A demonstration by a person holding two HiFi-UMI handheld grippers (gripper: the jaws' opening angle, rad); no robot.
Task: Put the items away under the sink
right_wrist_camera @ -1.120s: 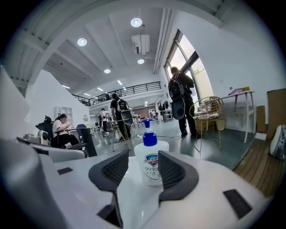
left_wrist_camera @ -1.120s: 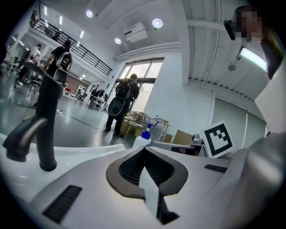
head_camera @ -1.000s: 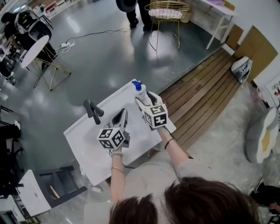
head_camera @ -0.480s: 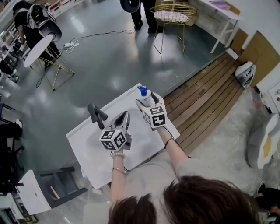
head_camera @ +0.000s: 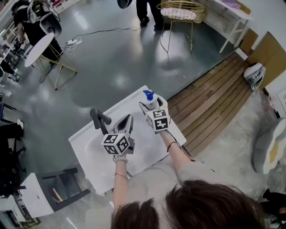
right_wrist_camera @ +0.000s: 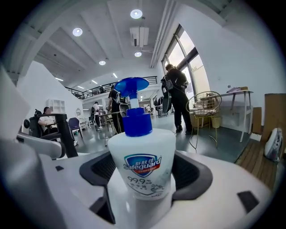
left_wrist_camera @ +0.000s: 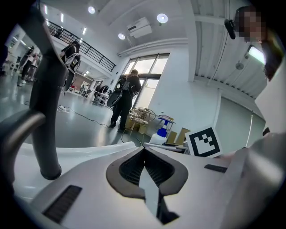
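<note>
Reaching over sink: the first pick-up is just beginning, I judge; nothing is going underneath yet.
Right gripper: its jaws have just been opening and are standing wide, straddling the soap bottle, not clamping it.
Left gripper: jaws are resting together, empty.
Soap bottle: standing upright at the sink's far right corner.
Next move: closing squarely on the bottle's body.

Your left gripper view: faucet top cut off at upper left edge. Your head view: standing person cropped by top edge, only legs visible. Right gripper view: soap bottle label's fine print too small for you to read.
</note>
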